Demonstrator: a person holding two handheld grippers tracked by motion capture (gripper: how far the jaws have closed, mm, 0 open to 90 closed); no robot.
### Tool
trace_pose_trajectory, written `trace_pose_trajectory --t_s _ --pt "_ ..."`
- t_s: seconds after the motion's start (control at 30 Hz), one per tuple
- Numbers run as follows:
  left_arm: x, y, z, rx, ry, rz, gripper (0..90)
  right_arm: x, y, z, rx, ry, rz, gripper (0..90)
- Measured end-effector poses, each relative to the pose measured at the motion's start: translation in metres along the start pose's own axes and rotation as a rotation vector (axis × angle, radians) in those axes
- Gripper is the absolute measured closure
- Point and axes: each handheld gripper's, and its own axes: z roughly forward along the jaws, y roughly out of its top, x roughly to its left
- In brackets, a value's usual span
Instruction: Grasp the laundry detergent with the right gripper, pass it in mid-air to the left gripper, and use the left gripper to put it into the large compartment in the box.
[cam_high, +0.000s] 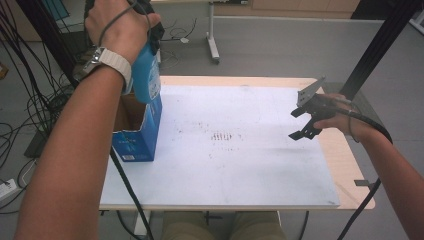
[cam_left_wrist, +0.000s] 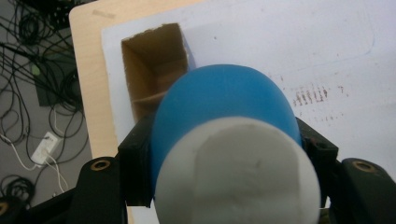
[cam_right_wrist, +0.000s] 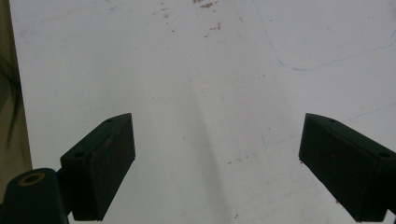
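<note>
- At the far left, the left gripper (cam_high: 150, 30) pinched a blue bottle (cam_high: 146, 75) with a white cap (cam_left_wrist: 238, 172), its jaws pressed against the bottle's sides.
- The bottle hung upright over the open top of a blue carton (cam_high: 137, 132), its lower end just at the opening.
- The carton stood at the left edge of the white mat (cam_high: 240, 165) on the wooden table (cam_high: 345, 160), its brown inside showing.
- At the right, the right gripper (cam_high: 306, 122) hovered above the mat, its jaws spread wide with nothing between them.
</note>
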Motion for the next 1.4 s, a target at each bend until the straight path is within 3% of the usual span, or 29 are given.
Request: trace_pose_trajectory --t_s 0.63,0.97,1.4 --pt "0.035 -0.008 0.025 0.023 0.035 -0.098 37.4 -0.002 0.001 0.004 0.021 0.006 -0.009 10.8" --pt "0.047 -0.015 0.05 0.042 0.034 -0.124 37.4 -0.002 -0.002 0.007 0.033 0.009 -0.003 10.8" --pt "0.054 -0.022 0.074 0.056 0.025 -0.12 37.4 -0.002 -0.001 0.01 0.033 0.012 0.003 10.8"
